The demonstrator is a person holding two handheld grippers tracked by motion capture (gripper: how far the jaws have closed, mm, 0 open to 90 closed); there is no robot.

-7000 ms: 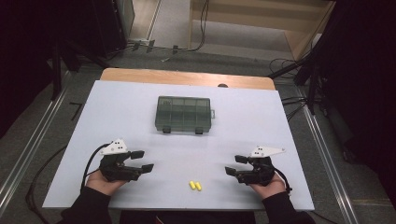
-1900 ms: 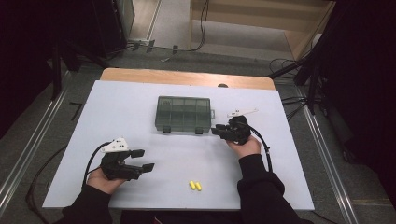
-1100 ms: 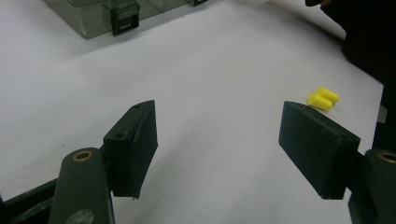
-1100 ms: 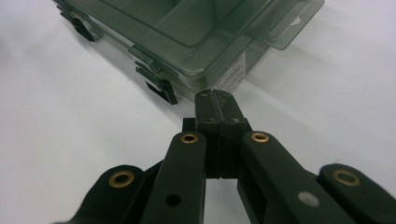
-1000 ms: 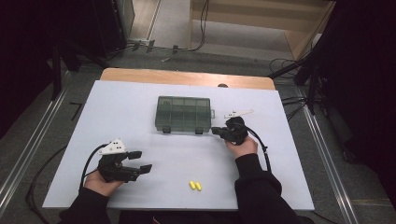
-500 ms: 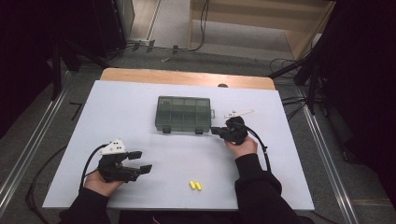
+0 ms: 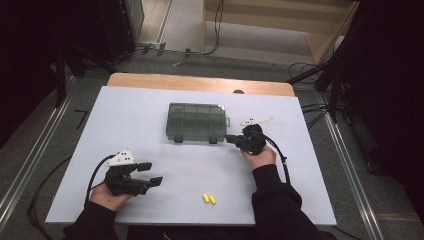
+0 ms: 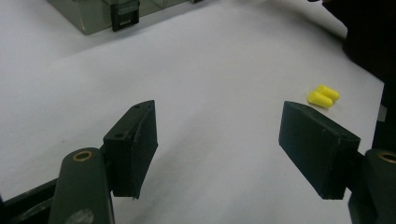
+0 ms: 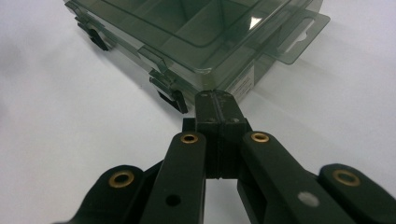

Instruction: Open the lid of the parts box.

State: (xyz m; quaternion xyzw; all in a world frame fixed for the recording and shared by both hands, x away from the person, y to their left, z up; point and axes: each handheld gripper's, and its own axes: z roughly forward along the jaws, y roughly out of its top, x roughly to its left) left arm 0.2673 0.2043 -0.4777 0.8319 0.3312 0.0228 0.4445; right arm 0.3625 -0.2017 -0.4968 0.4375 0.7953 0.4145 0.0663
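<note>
Centrally, one smoky compartment box [image 7: 196, 122] sits on the table [image 7: 125, 115]; two yellow earplugs [image 7: 209, 199] lie nearer the person. Right gripper [image 7: 232, 139], pressed together, touches its corner; left gripper [image 7: 150, 173] rests spread.

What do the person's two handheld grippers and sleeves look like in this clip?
Both the left gripper and the right gripper are black, each with two flat block-shaped jaws, brass-coloured rivets on the linkage arms, a pale three-cornered plate on top and a trailing black cable. The person wears dark long sleeves.
</note>
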